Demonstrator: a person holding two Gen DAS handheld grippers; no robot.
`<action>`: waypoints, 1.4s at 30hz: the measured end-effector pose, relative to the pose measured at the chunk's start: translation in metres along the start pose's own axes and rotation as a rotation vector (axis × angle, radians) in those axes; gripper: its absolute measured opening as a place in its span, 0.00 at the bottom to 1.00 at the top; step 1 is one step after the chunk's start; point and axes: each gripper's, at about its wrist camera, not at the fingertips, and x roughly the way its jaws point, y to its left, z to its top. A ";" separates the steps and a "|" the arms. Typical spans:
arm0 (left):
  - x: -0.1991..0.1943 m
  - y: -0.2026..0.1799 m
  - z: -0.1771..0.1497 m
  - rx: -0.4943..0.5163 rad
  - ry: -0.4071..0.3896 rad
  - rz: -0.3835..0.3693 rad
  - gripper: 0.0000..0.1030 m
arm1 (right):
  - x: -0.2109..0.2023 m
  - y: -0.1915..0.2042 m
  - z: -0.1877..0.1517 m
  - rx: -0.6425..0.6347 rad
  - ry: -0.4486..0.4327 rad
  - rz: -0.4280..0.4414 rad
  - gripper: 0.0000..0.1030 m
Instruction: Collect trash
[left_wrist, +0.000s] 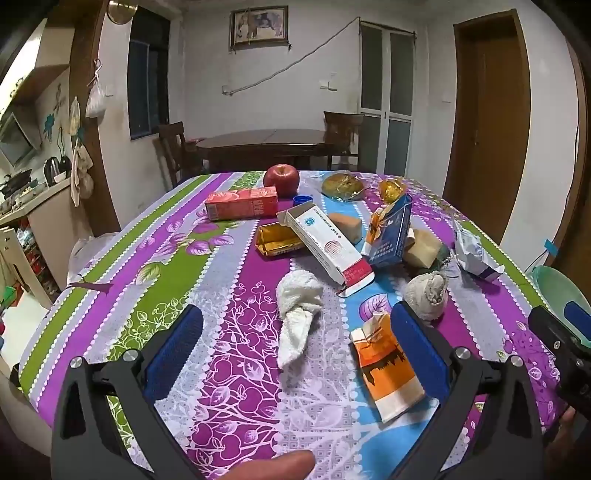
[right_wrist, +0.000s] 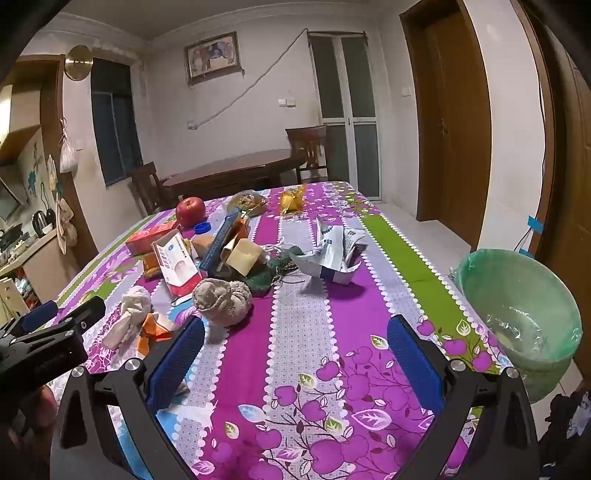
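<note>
Going left to right among the containers, we see a red carton (left_wrist: 241, 203) lying flat at 11 o'clock, then a white box (left_wrist: 325, 243) with its end flaps open and nothing visible inside, then a dark blue box (left_wrist: 392, 232) tilted against a tan block (left_wrist: 423, 247). At the worktop's (right_wrist: 314, 332) right edge, at 3 o'clock in the right wrist view, stands a green bin (right_wrist: 517, 306) lined with a clear bag; we cannot make out any trash in it.

Our left claw (left_wrist: 293, 354) is spread wide just above the cloth, with a white crumpled tissue (left_wrist: 297, 314) and a flattened orange packet (left_wrist: 388, 365) between its pads. Our right claw (right_wrist: 295, 354) is also spread, holding nothing, over bare cloth. A grey balled rag (right_wrist: 221, 301) lies just beyond its left pad, at 11 o'clock.

The worktop wears a purple, green and blue striped cloth. A red apple (left_wrist: 281, 180) sits at 12 o'clock; behind it are a dark wooden table (left_wrist: 266, 144), chairs and a brown door (left_wrist: 487, 122).
</note>
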 end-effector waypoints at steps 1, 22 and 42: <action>0.000 -0.001 0.000 0.003 -0.001 0.002 0.95 | 0.000 0.000 0.000 0.000 0.000 0.000 0.96; 0.000 0.001 -0.001 -0.006 0.010 -0.020 0.95 | 0.001 0.005 0.001 -0.020 0.008 -0.020 0.96; 0.007 -0.004 -0.003 0.031 0.033 0.033 0.95 | 0.009 0.005 -0.002 -0.017 0.038 -0.027 0.96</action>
